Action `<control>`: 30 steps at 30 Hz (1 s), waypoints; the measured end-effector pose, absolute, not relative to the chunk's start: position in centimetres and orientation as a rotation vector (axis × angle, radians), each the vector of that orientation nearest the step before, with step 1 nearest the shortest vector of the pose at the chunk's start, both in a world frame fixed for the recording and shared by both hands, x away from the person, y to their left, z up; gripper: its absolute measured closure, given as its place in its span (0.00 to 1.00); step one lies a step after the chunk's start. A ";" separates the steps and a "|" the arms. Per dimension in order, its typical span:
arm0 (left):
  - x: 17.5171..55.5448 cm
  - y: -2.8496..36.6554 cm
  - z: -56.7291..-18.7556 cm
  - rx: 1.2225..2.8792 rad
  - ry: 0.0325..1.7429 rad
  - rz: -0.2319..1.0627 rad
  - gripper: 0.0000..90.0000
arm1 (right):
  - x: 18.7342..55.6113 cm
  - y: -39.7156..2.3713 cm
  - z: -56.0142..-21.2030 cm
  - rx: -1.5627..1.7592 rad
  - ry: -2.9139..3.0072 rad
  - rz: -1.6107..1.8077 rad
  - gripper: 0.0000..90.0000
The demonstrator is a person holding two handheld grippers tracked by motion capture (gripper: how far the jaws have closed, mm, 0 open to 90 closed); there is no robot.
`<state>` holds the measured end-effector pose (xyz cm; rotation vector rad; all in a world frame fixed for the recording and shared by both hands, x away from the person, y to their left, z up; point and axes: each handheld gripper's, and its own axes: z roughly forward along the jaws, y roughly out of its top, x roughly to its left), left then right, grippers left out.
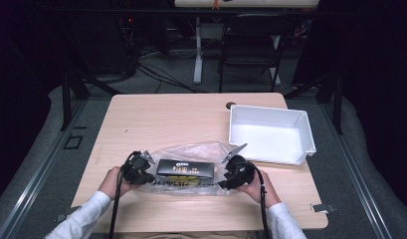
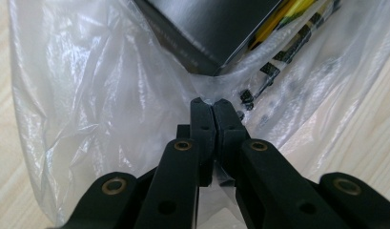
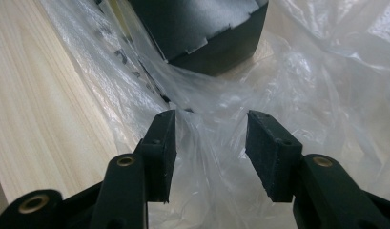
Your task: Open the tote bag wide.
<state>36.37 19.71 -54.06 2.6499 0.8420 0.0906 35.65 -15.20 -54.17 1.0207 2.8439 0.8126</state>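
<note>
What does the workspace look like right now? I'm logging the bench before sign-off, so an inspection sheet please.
Surface: light wood table, mostly bare.
Job's things: clear plastic bag lying flat near the front edge, with a black box inside it.
Clutter: white bin at the right rear, nothing seen inside; a small dark round spot beside it.
Grippers: left tongs shut on the plastic bag at the box's corner; right tongs open, bag film between the jaws, not pinched.
Cables: one black cable trails from each gripper back along the forearms.
Surroundings: dark room, a folding chair and floor cables behind the table.
</note>
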 end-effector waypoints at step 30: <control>36.8 20.2 -53.3 2.612 0.848 0.147 0.75 | 35.0 -18.6 -49.5 1.013 2.725 1.029 0.53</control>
